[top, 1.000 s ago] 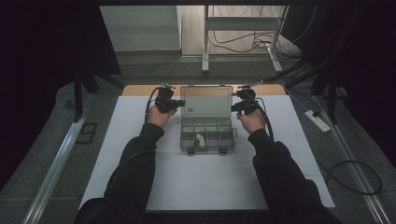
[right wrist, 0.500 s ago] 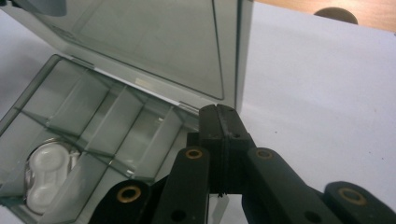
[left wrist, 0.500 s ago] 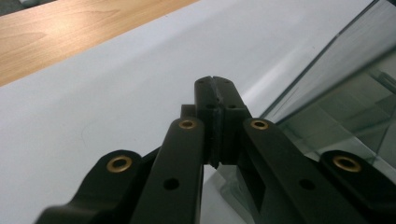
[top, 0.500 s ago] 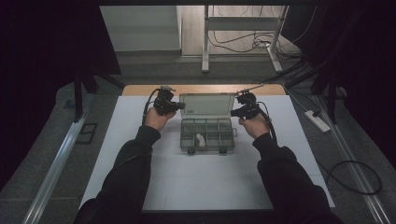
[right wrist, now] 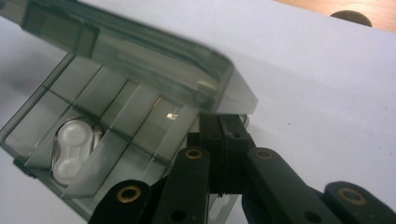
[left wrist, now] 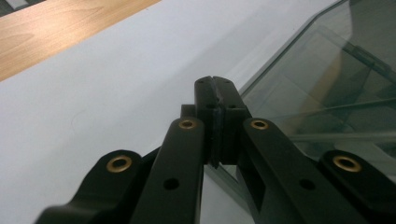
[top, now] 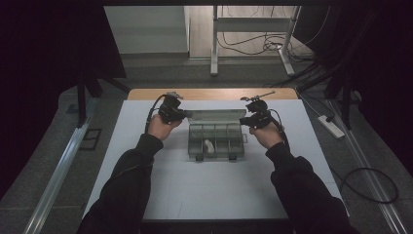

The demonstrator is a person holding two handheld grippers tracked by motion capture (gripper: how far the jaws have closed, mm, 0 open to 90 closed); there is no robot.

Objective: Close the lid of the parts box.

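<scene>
1. Black jaws of the left gripper (top: 187, 115) and right gripper (top: 242, 121) are pressed shut, nothing held, at either end of the lid (top: 216, 116).
2. Lid is half raised over the clear box (top: 216, 140); full opening is judged left.
3. White piece (right wrist: 70, 151) is lying inside a box compartment.

No writing, label, brand or number can be read anywhere; the clear plastic box (top: 216, 139) seems to be unmarked, though the high view is dim.
</scene>
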